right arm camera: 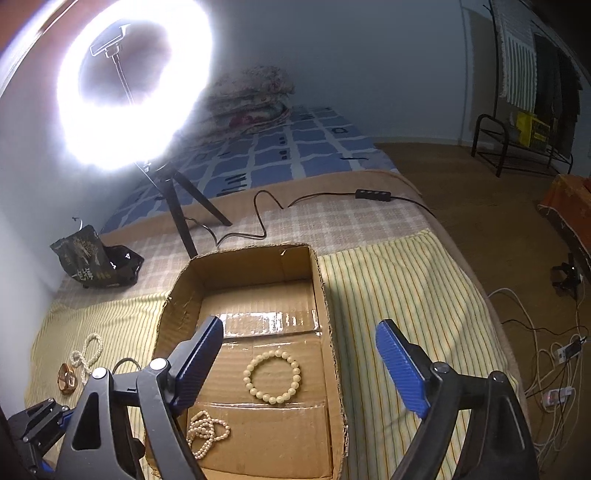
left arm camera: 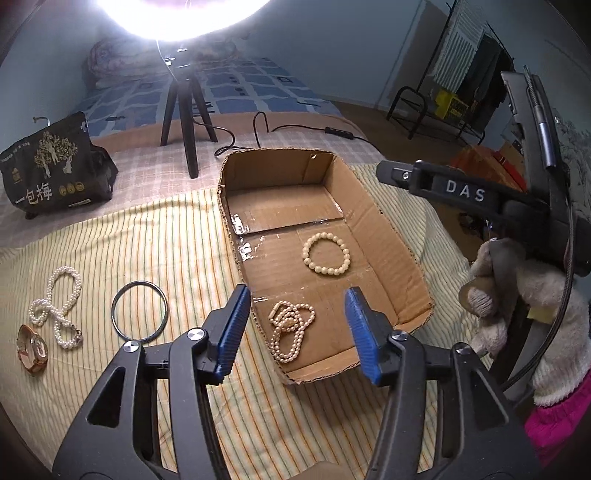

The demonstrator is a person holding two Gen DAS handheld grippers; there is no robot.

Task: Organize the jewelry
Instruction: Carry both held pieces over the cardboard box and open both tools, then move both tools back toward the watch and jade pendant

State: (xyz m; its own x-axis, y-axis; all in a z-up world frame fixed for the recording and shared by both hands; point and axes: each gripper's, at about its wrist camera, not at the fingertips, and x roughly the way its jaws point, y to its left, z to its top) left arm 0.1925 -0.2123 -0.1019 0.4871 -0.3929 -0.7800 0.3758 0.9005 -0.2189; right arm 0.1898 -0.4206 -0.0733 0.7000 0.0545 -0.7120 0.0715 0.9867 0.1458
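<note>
In the left wrist view we lose the ring light (left arm camera: 177,14) past the top edge, in glare. In the right wrist view the left finger (right arm camera: 195,365) hides part of the cardboard box (right arm camera: 332,332), and the metal bangle (right arm camera: 127,363) shows only an arc.

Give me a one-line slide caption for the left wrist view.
Open left gripper over cardboard box holding pearl necklace and bead bracelet.
</note>
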